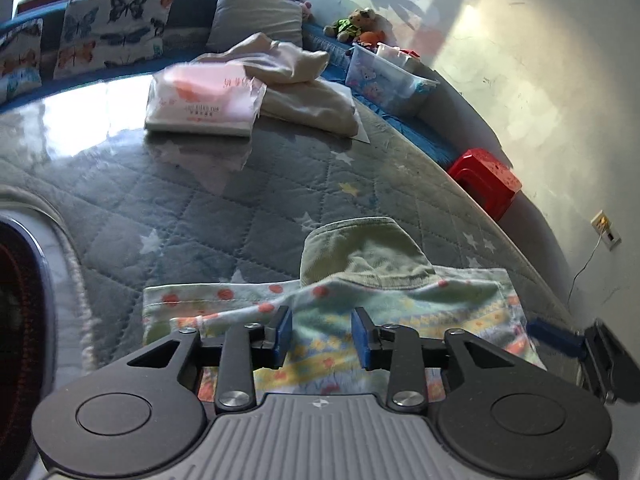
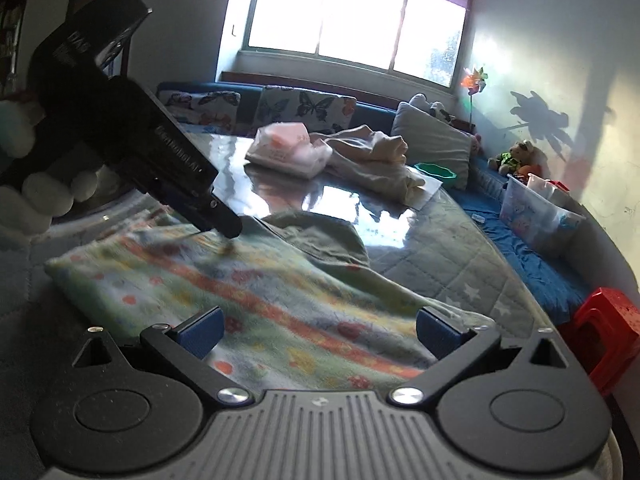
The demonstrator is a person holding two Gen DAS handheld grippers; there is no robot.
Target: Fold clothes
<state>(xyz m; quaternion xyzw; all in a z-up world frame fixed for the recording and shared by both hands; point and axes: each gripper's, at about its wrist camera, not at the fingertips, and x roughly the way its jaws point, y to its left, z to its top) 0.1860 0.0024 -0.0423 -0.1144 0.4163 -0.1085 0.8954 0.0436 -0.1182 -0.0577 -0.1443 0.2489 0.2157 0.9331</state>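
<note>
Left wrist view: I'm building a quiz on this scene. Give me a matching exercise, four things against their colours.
Things:
1. stool
2. bin
3. pillow
4. pads

Colours:
a. grey
b. blue
c. red
d. clear with cartoon prints

Pairs: 1-c, 2-d, 3-a, 4-b

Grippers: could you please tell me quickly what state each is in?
Left gripper: open, over the patterned garment.
Right gripper: wide open, holding nothing.
</note>
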